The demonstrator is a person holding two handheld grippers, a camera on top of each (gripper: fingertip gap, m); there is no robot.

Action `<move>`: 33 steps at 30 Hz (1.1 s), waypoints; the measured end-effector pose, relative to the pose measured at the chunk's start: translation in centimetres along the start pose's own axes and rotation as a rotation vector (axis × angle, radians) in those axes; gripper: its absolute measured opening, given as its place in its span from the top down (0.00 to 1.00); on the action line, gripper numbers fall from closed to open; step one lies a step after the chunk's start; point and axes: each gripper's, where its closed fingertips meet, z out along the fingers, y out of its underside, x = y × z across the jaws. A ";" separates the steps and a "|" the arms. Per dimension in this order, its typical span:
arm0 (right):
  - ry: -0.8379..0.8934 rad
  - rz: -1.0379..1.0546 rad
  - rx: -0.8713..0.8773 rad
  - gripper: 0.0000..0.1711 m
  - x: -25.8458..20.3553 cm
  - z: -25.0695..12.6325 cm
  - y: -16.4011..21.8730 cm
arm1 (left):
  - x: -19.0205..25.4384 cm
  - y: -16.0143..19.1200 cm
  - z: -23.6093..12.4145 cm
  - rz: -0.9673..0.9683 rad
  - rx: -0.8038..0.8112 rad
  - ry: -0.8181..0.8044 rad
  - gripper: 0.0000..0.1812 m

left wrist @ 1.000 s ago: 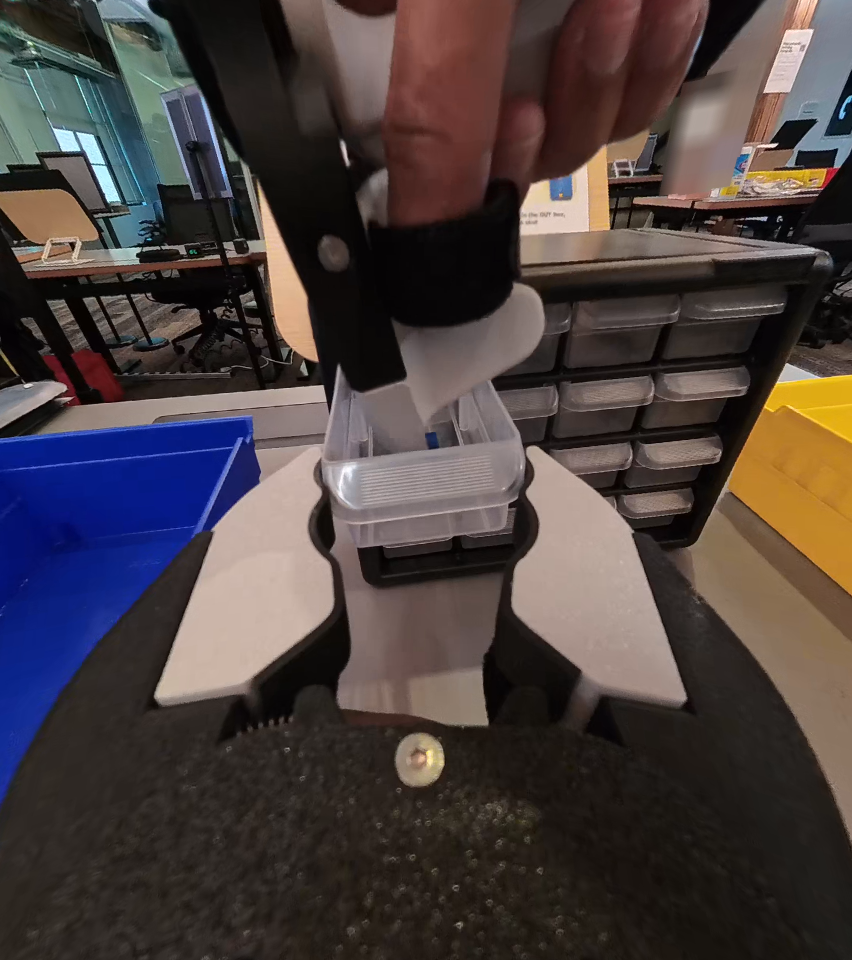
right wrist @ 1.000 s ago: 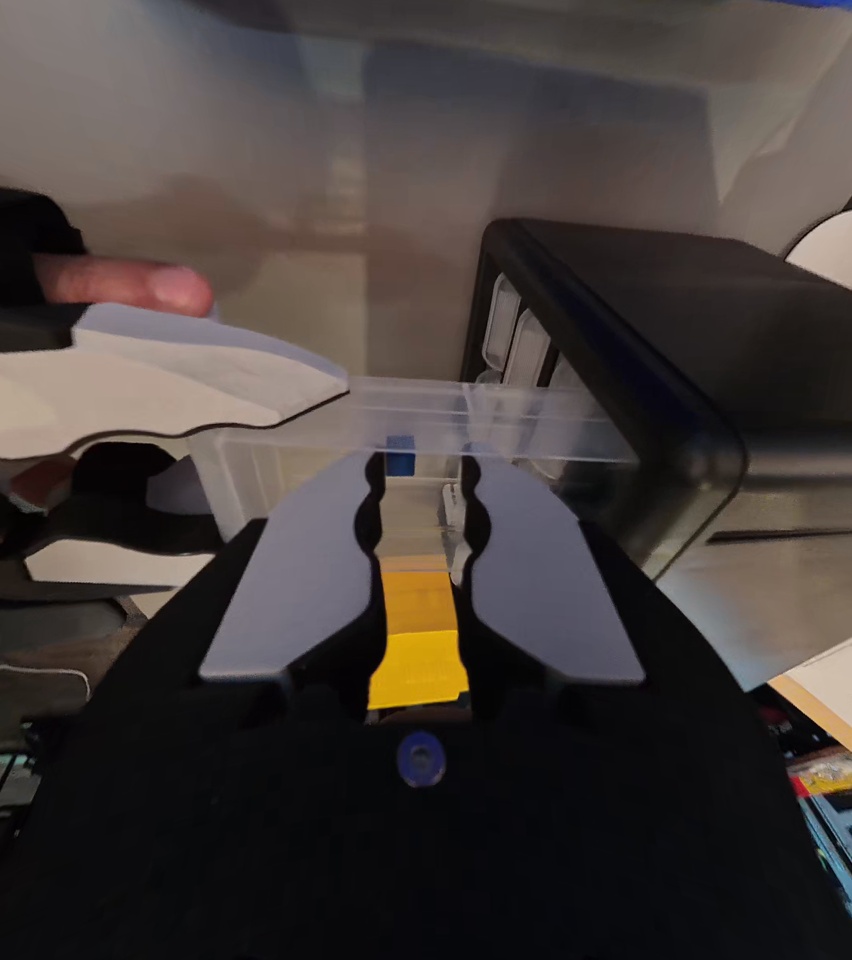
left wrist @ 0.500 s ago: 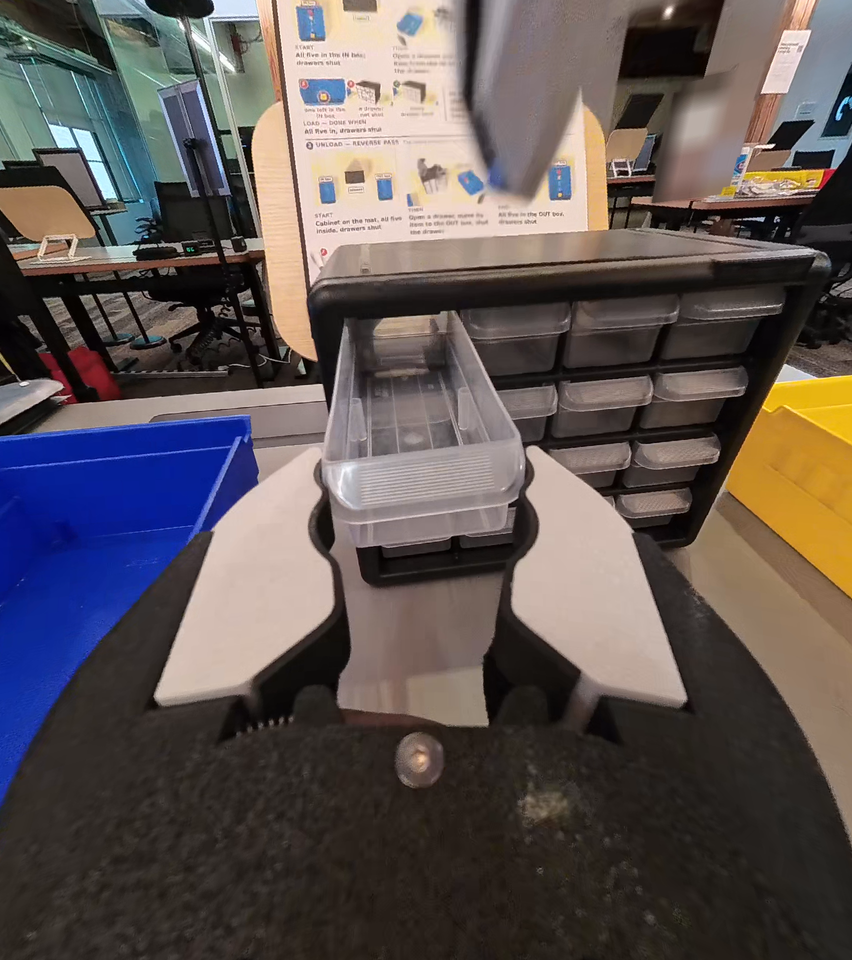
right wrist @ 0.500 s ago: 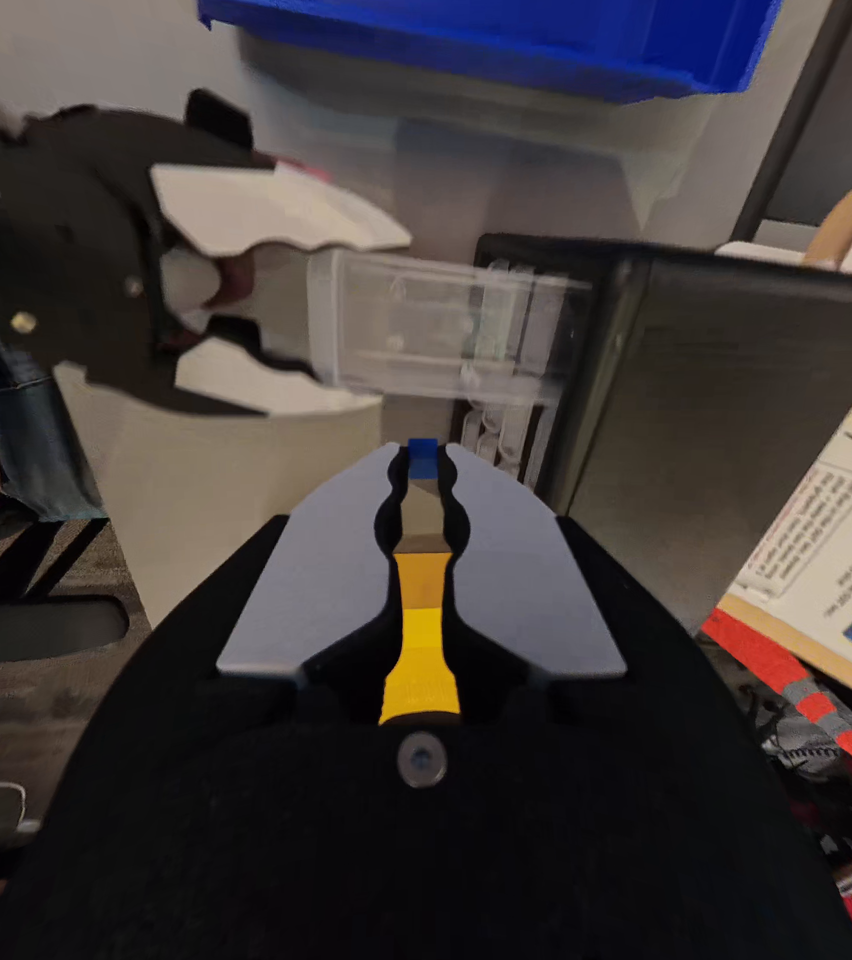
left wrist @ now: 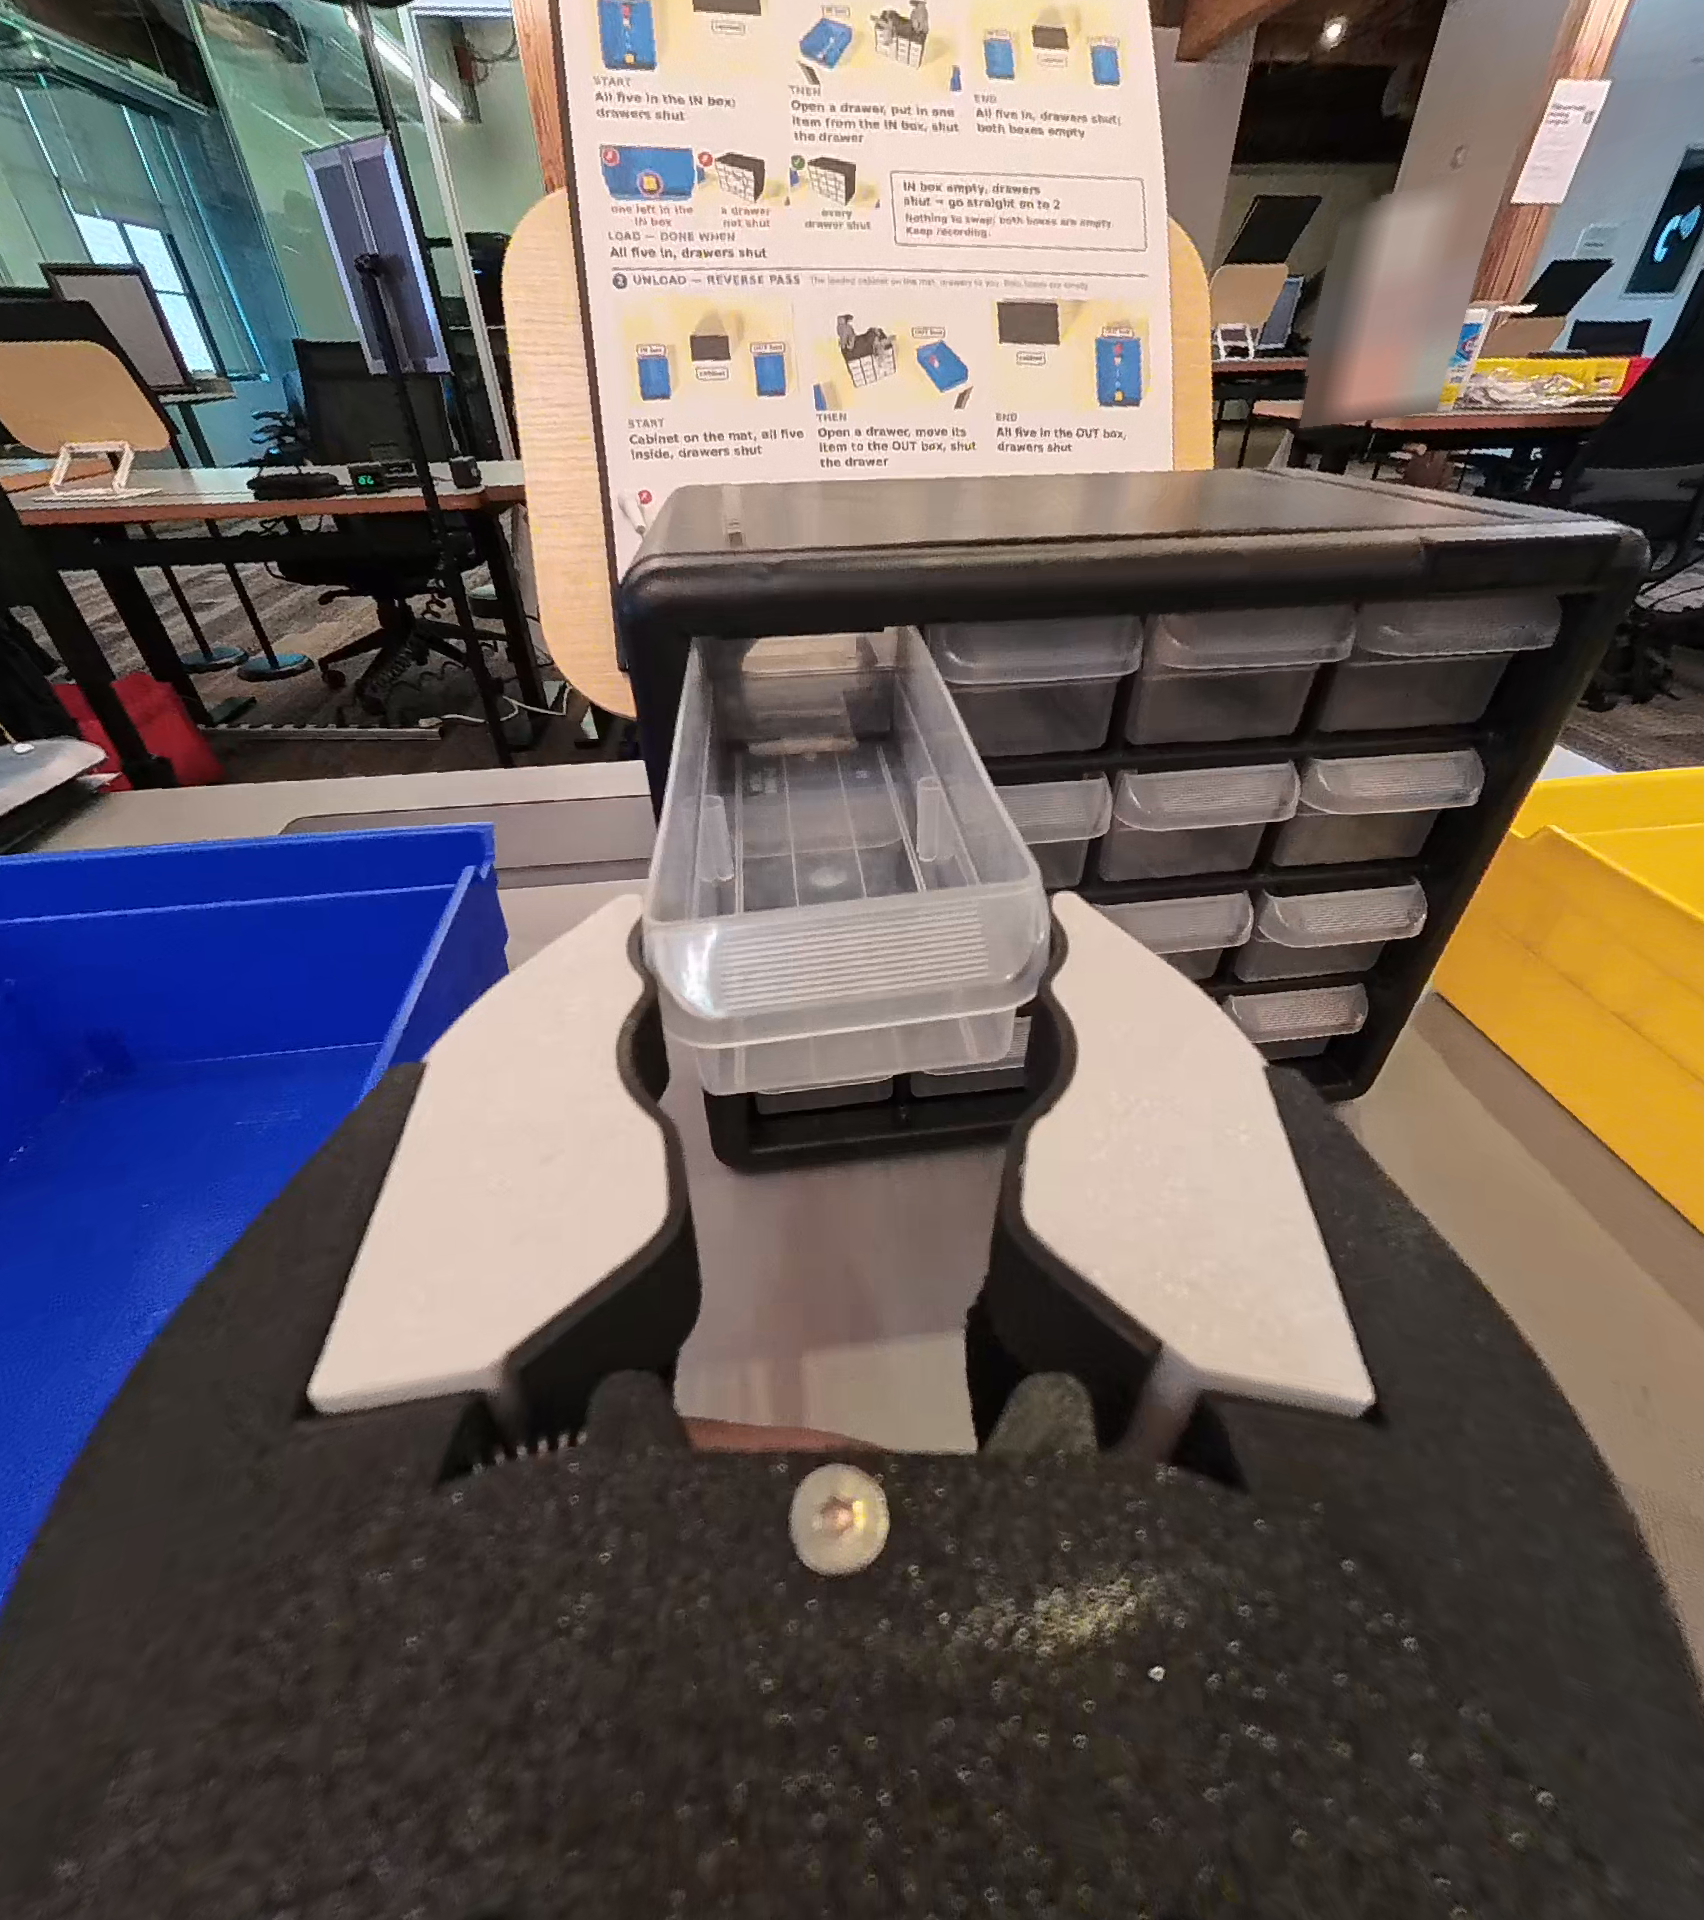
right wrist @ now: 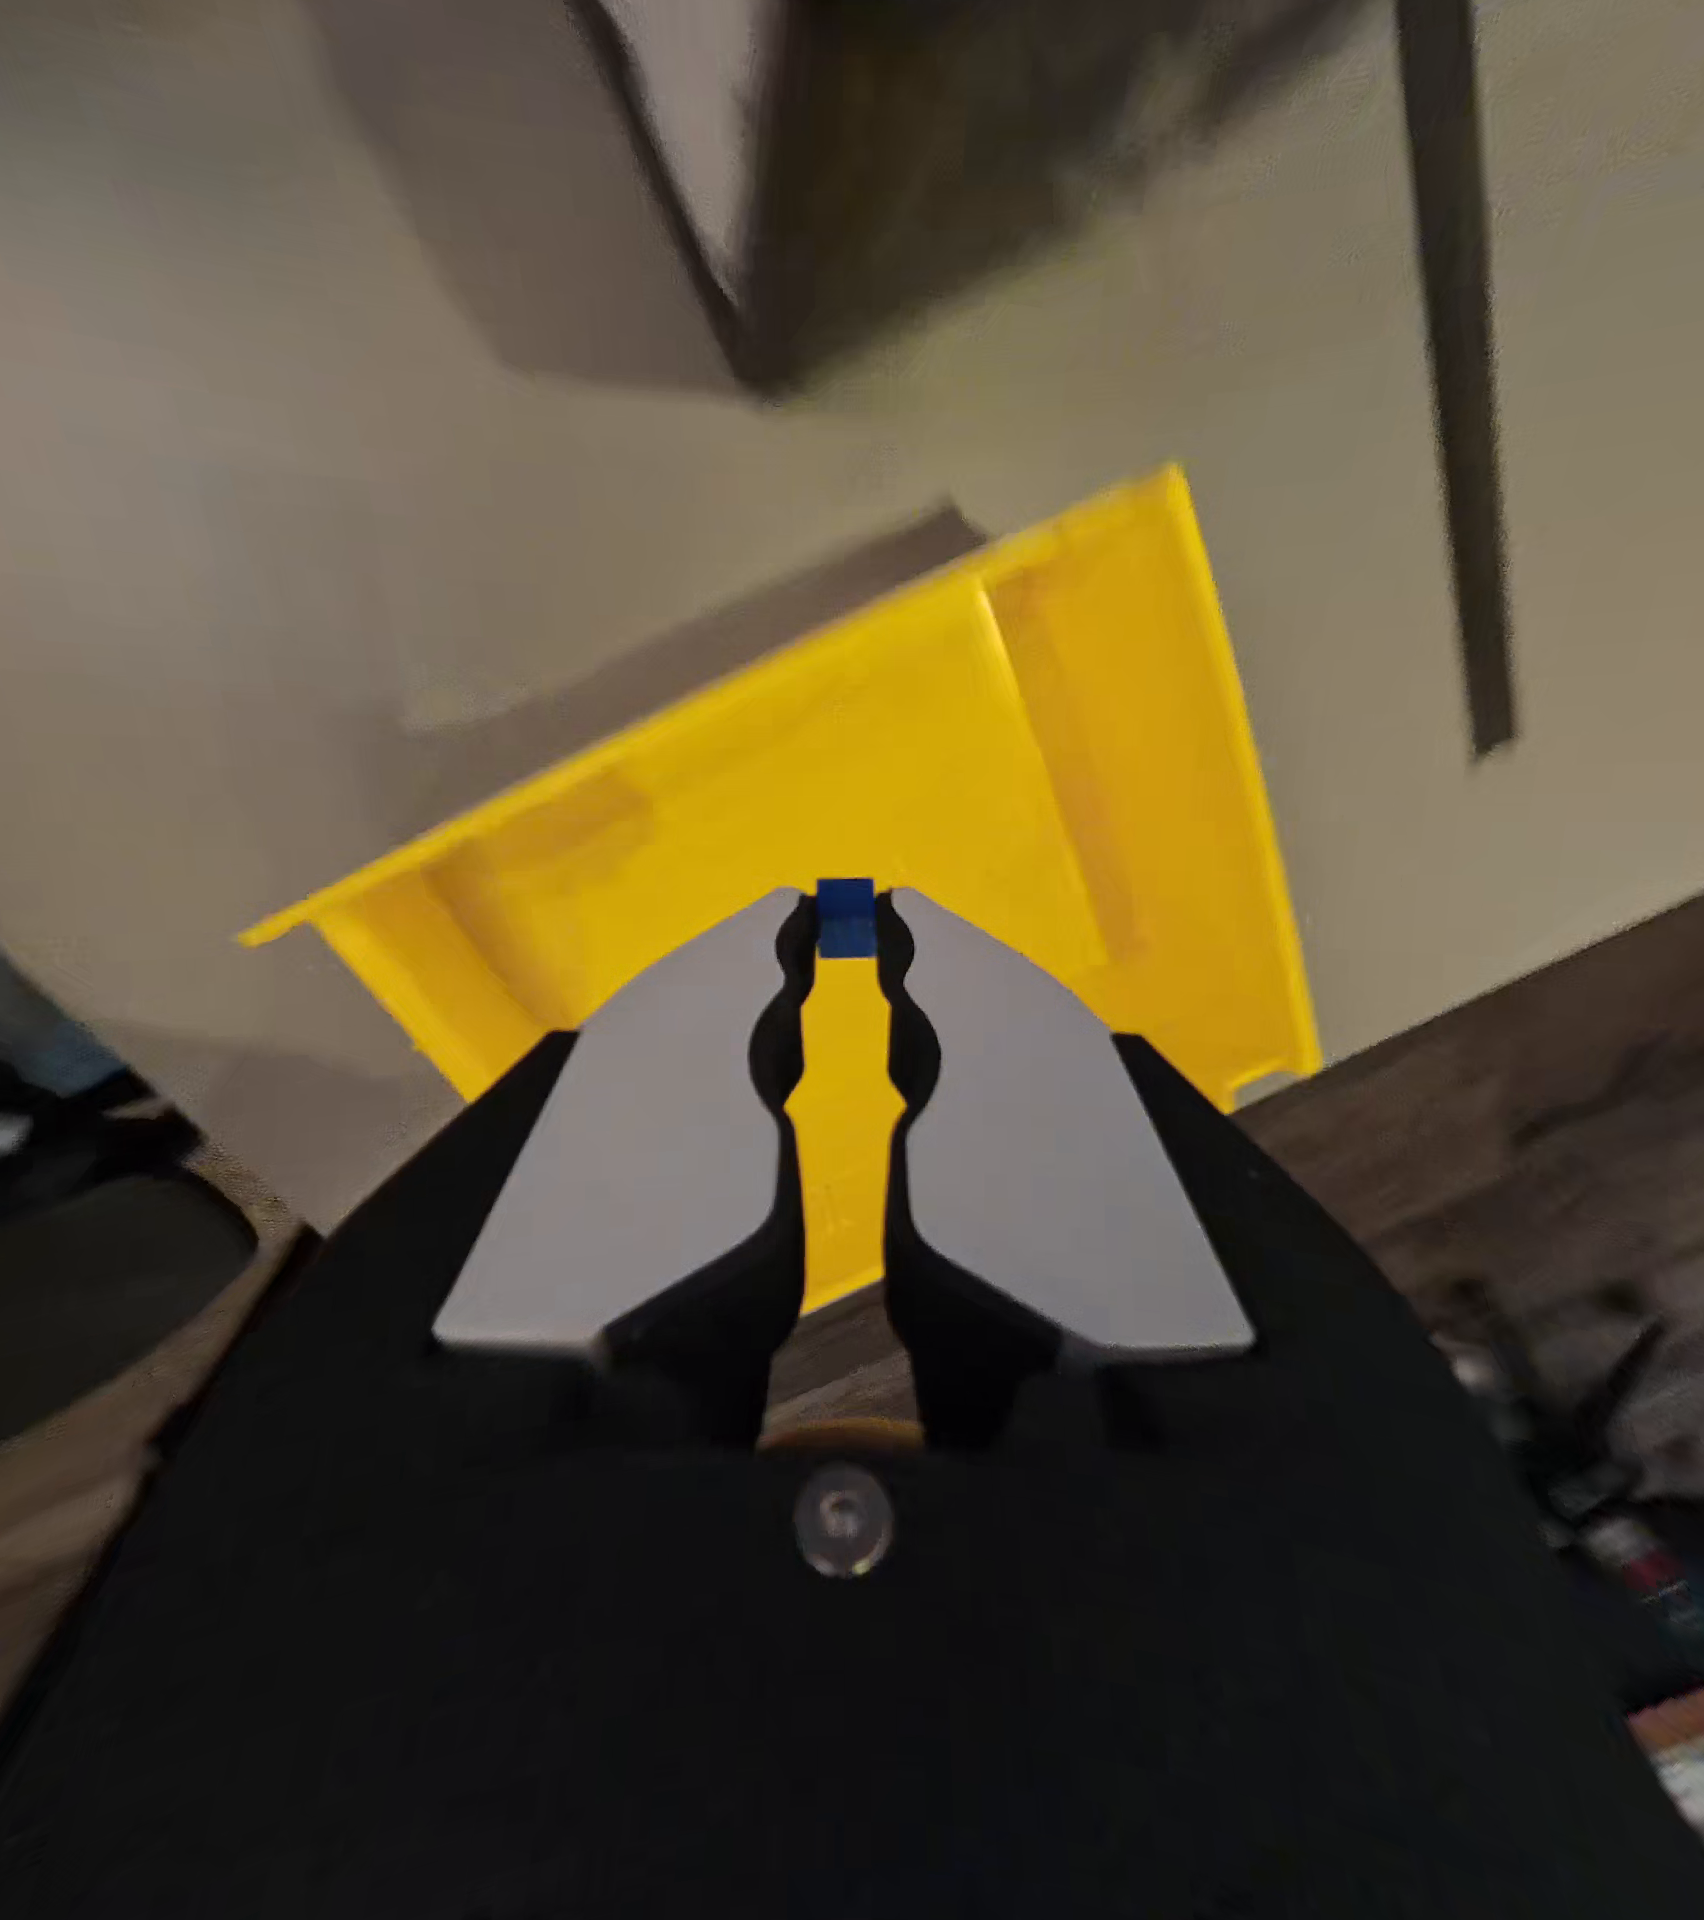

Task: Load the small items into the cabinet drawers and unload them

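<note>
In the left wrist view, a black cabinet (left wrist: 1118, 540) of clear drawers stands on the table. Its top-left clear drawer (left wrist: 832, 883) is pulled out and looks empty. My left gripper (left wrist: 843, 987) is shut on the drawer's front, one finger on each side. In the right wrist view, my right gripper (right wrist: 846, 904) is shut on a small blue block (right wrist: 845, 916) at its fingertips and holds it above the yellow bin (right wrist: 827, 779). The view is blurred by motion.
A blue bin (left wrist: 131, 1060) sits left of the cabinet and the yellow bin (left wrist: 1658, 977) sits right of it. An instruction poster (left wrist: 869, 229) stands behind the cabinet. Desks and chairs fill the room beyond.
My right gripper lifted the blue block out of the open drawer, rose out of the left wrist view and swung over to the yellow bin. My left gripper kept its hold on the drawer.
</note>
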 end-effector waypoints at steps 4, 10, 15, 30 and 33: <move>-0.099 0.309 -0.125 0.94 1.8 8.4 5.5 | 0.1 0.1 0.0 0.006 -0.005 -0.005 0.63; -0.065 0.426 -0.109 0.94 2.0 15.8 6.0 | 0.0 0.0 0.0 0.002 -0.003 0.002 0.63; -0.035 0.474 -0.131 0.94 2.6 18.0 6.8 | 0.0 0.0 0.0 0.004 -0.003 0.003 0.63; 0.197 0.558 0.591 0.82 -6.6 4.7 3.6 | -0.5 -0.1 2.2 -0.115 -0.165 0.090 0.57; 0.102 0.454 0.730 0.84 -14.9 3.5 1.9 | -1.3 0.7 -0.3 -0.071 -0.107 0.044 0.85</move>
